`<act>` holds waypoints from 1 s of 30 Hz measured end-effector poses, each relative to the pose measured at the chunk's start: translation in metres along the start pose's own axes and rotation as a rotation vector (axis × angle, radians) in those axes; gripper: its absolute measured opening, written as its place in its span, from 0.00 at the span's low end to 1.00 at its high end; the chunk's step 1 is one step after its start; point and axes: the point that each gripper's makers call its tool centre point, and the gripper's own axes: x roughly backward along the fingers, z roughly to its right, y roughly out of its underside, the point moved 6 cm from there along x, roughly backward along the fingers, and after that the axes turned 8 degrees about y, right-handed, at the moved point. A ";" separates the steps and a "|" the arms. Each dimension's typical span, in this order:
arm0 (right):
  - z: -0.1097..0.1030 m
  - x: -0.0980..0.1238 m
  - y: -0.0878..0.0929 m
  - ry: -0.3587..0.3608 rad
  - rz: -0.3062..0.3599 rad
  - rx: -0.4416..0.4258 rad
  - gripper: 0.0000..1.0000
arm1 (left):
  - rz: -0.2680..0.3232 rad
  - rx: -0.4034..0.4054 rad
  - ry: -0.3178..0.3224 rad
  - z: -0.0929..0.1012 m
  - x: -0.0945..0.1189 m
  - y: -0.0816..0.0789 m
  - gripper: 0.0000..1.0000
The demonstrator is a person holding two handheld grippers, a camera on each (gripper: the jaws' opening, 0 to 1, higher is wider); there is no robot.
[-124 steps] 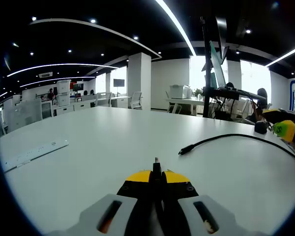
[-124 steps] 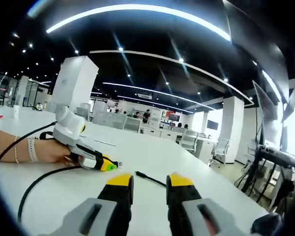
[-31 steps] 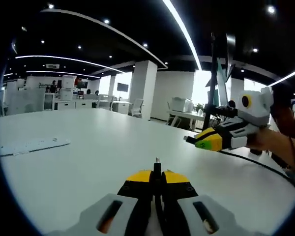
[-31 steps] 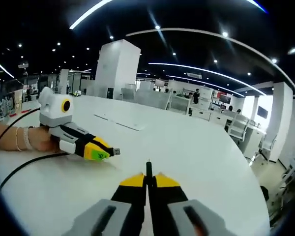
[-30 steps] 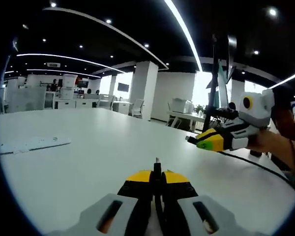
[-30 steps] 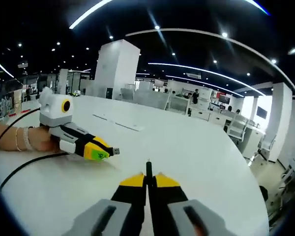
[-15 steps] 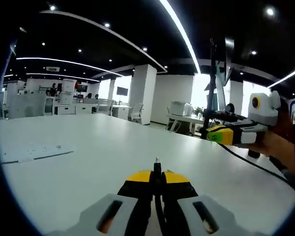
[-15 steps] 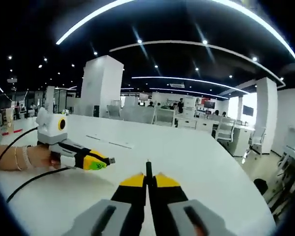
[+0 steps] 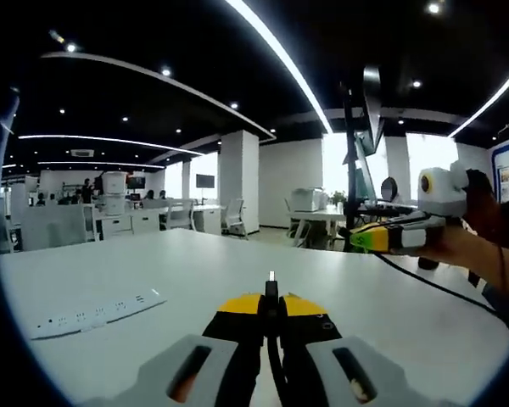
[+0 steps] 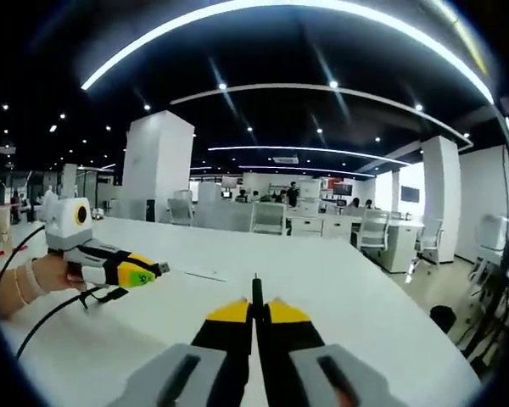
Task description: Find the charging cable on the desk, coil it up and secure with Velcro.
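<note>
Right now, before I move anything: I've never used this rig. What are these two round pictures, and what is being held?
There is no robot arm here. A person holds a two-jaw tool in each hand, and a fisheye camera on each tool looks forward along its jaws.

The left gripper view looks along the left gripper, whose yellow-tipped jaws rise from the bottom. They are closed, with a small plug tip poking out between them. On the right, a hand holds the other tool, and the black charging cable trails from it down to the white table. A white power strip lies on the table to the left.

The right gripper view looks along the right gripper, also closed on a thin dark cable tip.

So each tool seems to pinch one cable end. I see no coil yet.
</note>
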 end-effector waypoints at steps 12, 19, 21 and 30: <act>-0.064 -0.010 -0.028 -0.053 0.084 -0.004 0.07 | -0.011 -0.004 -0.087 -0.046 0.094 -0.007 0.08; -0.103 -0.018 -0.019 -0.073 0.083 -0.009 0.07 | -0.063 -0.105 -0.136 -0.069 0.136 -0.004 0.08; -0.112 -0.022 -0.014 -0.065 0.079 -0.007 0.07 | -0.114 -0.161 -0.145 -0.081 0.140 0.003 0.08; -0.152 -0.029 -0.016 -0.085 0.050 -0.061 0.07 | -0.215 -0.358 -0.175 -0.121 0.148 0.022 0.08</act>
